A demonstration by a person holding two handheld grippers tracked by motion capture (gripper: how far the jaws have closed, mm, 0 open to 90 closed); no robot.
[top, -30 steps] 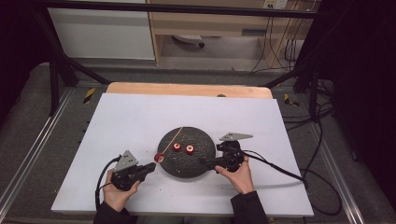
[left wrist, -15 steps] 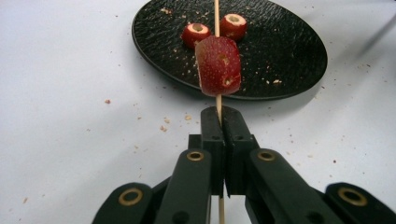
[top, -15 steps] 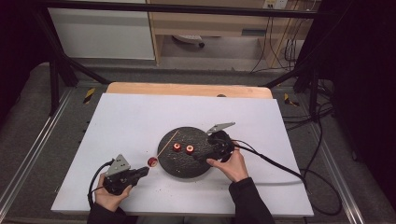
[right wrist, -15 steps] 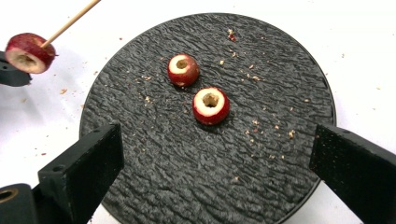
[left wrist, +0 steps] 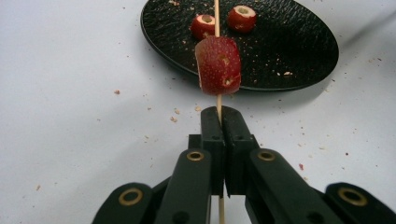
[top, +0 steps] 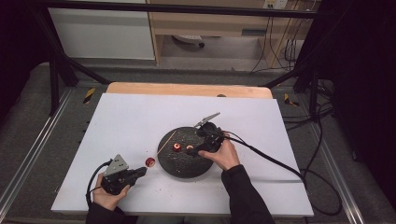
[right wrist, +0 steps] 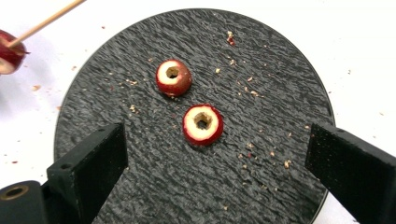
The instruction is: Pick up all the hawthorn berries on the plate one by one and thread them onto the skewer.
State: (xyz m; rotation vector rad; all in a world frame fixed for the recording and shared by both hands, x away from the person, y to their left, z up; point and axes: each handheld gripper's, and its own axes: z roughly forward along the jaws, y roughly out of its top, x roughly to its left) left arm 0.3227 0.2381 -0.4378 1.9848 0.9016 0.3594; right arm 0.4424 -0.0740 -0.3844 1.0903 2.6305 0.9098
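**Claws at the plate: skewer pulled back, right one over the fruit**

Left claw [left wrist: 219,122] is clenched on a thin wooden skewer [left wrist: 217,100], near the front-left corner of the bench [top: 140,116]. One red fruit piece [left wrist: 218,65] sits threaded on the skewer just beyond the claw's tips, above the bench and just off the left edge of the black plate [left wrist: 299,42]. In the high view the skewer's far end slants up over the plate's left rim.

Right claw [right wrist: 217,158] hangs released over the plate, its jaws wide apart and just now narrowing a little, with nothing pressed between them. Two more fruit pieces with hollow cores lie on the plate: one [right wrist: 202,124] between the jaws, the other [right wrist: 173,77] just beyond it.

Compared with a second ago, the left hand has drawn the skewered fruit off the plate's rim towards the bench's front-left corner. The right hand, then at the plate's right edge, now reaches in over its middle. Both loose pieces lie where they were.
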